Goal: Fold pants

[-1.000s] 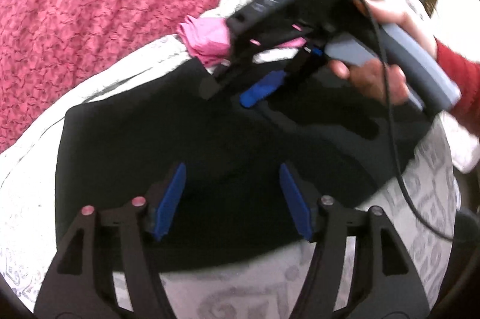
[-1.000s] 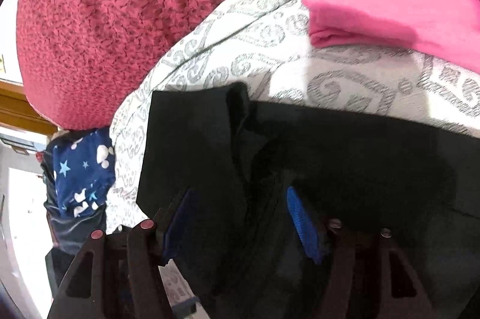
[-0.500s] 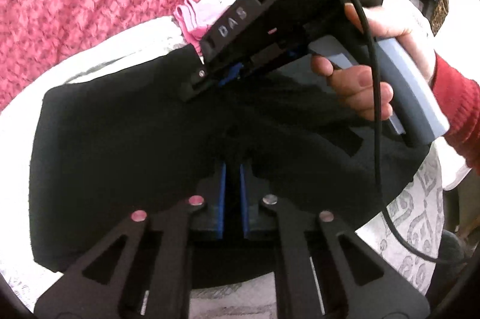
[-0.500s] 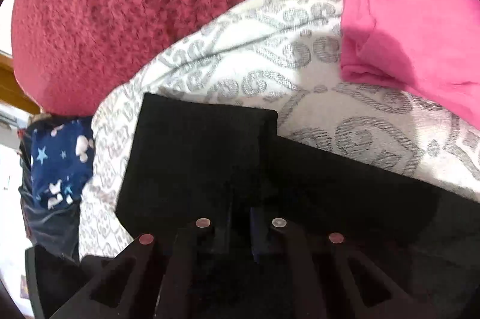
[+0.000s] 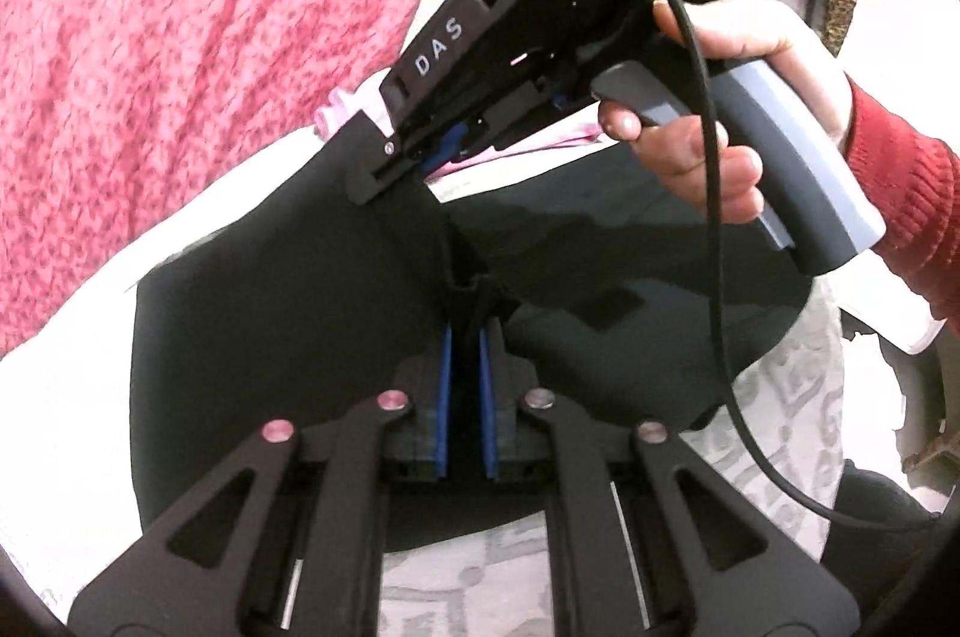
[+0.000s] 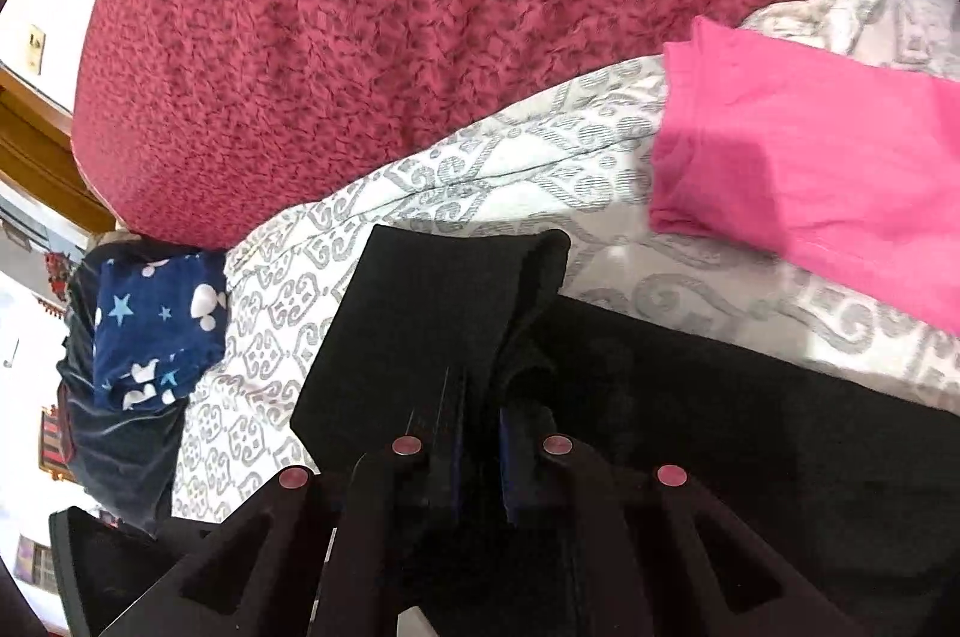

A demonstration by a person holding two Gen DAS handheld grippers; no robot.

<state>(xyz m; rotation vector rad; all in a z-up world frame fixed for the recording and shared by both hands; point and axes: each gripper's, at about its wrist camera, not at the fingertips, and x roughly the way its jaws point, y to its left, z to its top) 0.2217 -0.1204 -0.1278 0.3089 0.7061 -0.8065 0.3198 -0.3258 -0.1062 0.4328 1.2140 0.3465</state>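
Observation:
Black pants [image 5: 288, 313] lie on a white bedsheet with grey patterns [image 5: 780, 397]. My left gripper [image 5: 467, 337] is shut on a pinch of the black cloth, which rises in a ridge between the blue pads. In the left wrist view, my right gripper [image 5: 390, 175], held by a hand in a red sleeve [image 5: 900, 193], grips the pants' far edge. Seen from the right wrist, my right gripper [image 6: 480, 397] is shut on the black pants [image 6: 432, 313], whose edge lifts off the sheet [image 6: 420, 181] in a fold.
A red textured blanket [image 6: 360, 25] covers the bed's far side. Folded pink cloth [image 6: 810, 181] lies on the sheet to the right of the pants. A navy garment with stars [image 6: 156, 325] hangs at the bed's left edge. A black cable [image 5: 720, 337] trails from the right gripper.
Both grippers went from open to shut on the black pants and then rose, lifting the pinched cloth off the sheet.

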